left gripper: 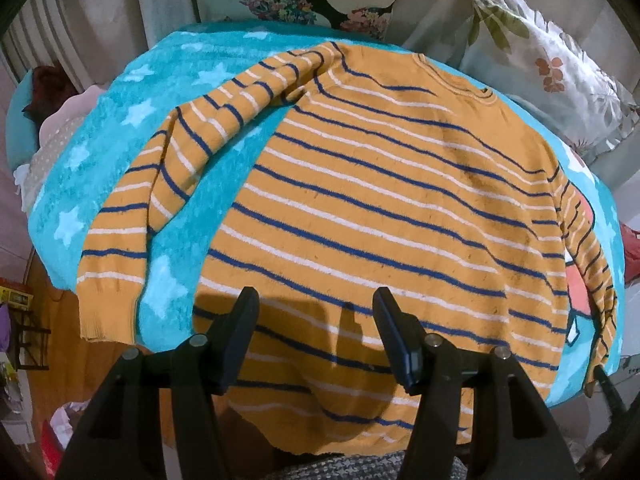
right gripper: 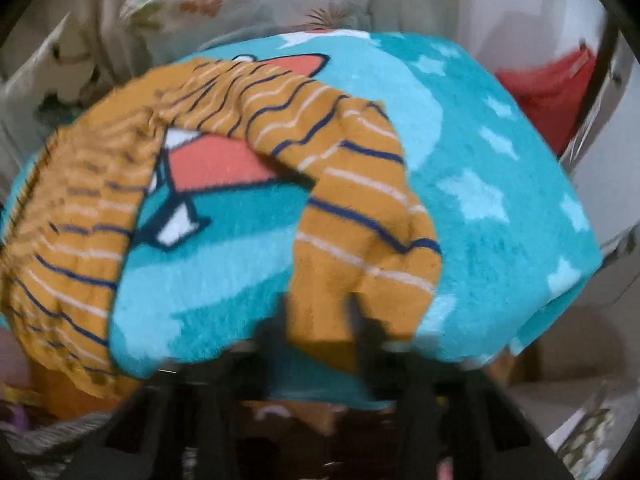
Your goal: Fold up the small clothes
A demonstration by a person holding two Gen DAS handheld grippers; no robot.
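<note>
An orange sweater [left gripper: 380, 208] with blue and white stripes lies flat on a turquoise star-patterned blanket [left gripper: 120, 128]. Its left sleeve [left gripper: 132, 216] curves down to the blanket's near edge. My left gripper [left gripper: 316, 300] is open, hovering just above the sweater's lower hem, holding nothing. In the right wrist view, which is motion-blurred, my right gripper [right gripper: 320, 320] is shut on the cuff end of the right sleeve [right gripper: 352, 208], which arches up off the blanket [right gripper: 500, 200]. The sweater's body [right gripper: 72, 216] lies at left.
Floral pillows [left gripper: 540, 60] stand behind the blanket. A wooden floor [left gripper: 64, 344] with clutter lies at lower left. A red object [right gripper: 548, 92] sits beyond the blanket's right edge. A grey patterned cloth [left gripper: 360, 468] shows below the hem.
</note>
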